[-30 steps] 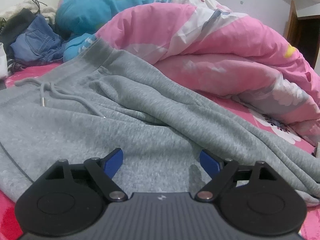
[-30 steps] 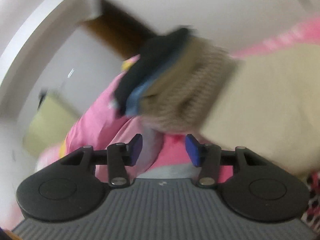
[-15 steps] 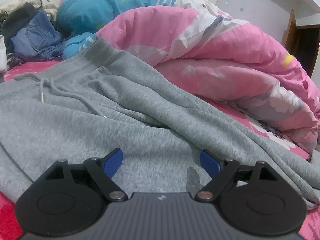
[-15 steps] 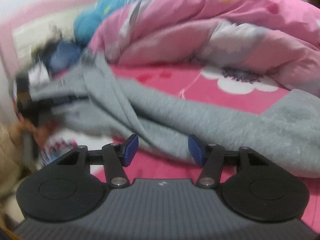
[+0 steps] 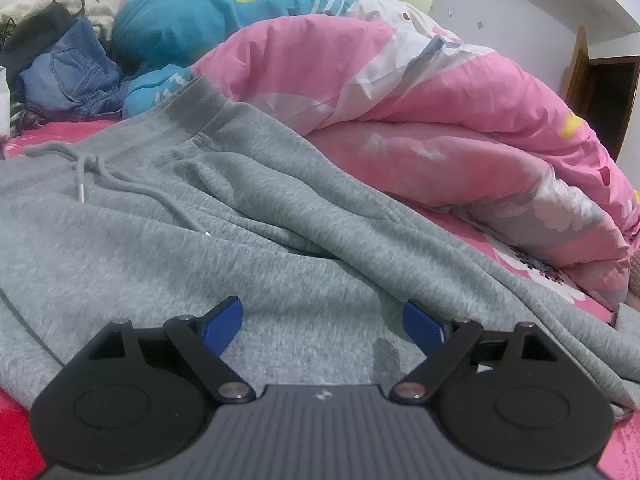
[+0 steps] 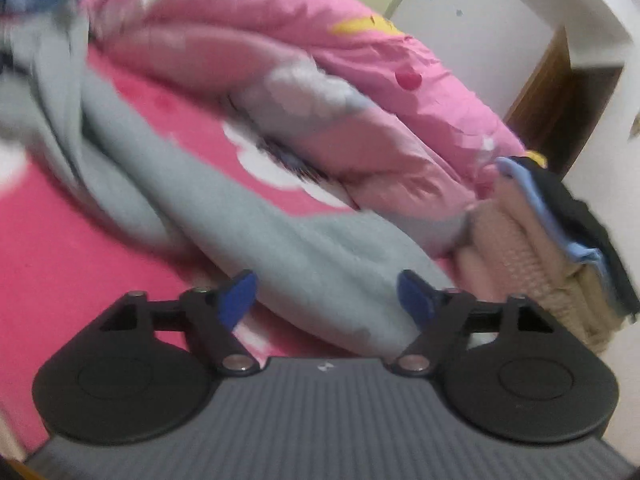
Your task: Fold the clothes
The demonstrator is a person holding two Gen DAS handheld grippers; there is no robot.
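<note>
Grey sweatpants (image 5: 224, 216) lie spread on the pink bed, waistband and drawstring (image 5: 100, 172) at the far left, legs running to the right. My left gripper (image 5: 322, 322) hovers open over the seat of the pants, nothing between its blue pads. In the right wrist view the end of a grey pant leg (image 6: 320, 252) lies on the pink sheet (image 6: 80, 248). My right gripper (image 6: 326, 296) is just above that leg end; its jaws are opening and the cloth shows between them, with the pads not pressing on it.
A bunched pink duvet (image 5: 420, 112) fills the far side of the bed, with a blue pillow (image 5: 208, 12) and a heap of jeans (image 5: 68, 72) at the far left. A stack of folded clothes (image 6: 560, 248) sits right of the leg end. A wooden door (image 6: 560, 92) stands beyond.
The right gripper rolled upright and swung from the stack of folded clothes to the leg end of the pants, and its jaws spread wider. The left gripper stayed put.
</note>
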